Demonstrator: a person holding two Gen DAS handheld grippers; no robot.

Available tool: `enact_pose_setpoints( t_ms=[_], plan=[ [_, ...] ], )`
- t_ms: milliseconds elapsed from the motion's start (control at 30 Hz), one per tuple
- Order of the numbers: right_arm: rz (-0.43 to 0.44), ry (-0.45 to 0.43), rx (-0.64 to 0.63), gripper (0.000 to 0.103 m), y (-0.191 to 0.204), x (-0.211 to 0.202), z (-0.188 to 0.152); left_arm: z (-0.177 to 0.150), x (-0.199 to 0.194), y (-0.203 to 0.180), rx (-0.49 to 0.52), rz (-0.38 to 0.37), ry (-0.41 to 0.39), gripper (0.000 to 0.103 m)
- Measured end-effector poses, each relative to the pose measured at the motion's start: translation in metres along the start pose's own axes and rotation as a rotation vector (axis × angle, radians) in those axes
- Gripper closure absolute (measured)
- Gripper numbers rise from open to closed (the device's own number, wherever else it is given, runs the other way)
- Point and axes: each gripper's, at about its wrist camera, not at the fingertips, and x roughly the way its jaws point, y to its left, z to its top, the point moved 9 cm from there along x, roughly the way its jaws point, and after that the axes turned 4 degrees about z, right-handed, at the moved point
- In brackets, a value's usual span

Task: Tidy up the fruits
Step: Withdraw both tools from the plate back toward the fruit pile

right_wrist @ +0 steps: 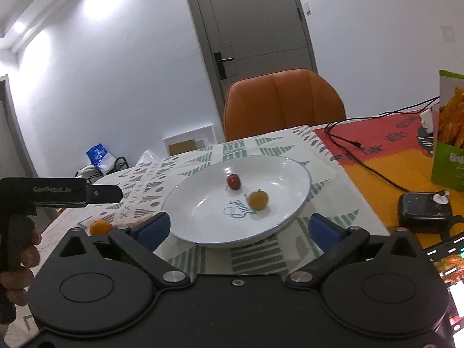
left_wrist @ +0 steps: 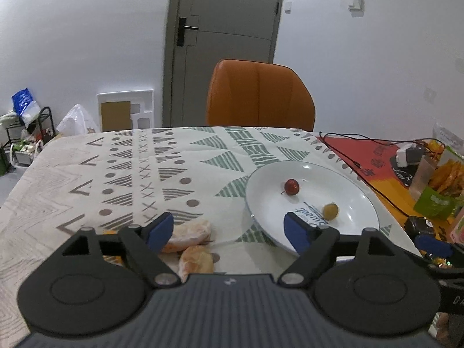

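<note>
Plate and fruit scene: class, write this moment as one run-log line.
left gripper: open, empty | right gripper: open, empty | white plate: red fruit, yellow fruit | tablecloth: orange segments off plate

Cool, fairly even indoor light fills both views, brightest in the right wrist view where ceiling light washes the far left wall (right_wrist: 95,8) into a pale glare. The white plate (right_wrist: 203,232) shows small glints and the fruits on it cast only soft, short shadows, while the tabletop (left_wrist: 72,179) is evenly lit. Fisheye bending curves the door (right_wrist: 255,23) and darkens the frame corners, and detail is slightly soft throughout, softest at the near edges.
</note>
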Motion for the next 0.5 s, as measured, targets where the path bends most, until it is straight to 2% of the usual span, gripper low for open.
enact_pose_setpoints(
  t_ms=[500],
  plan=[
    [0.032,0.025,-0.065,0.000,0.038,0.000,-0.005,-0.016,-0.031,0.046,-0.042,0.067,-0.018,0.017]
  ],
)
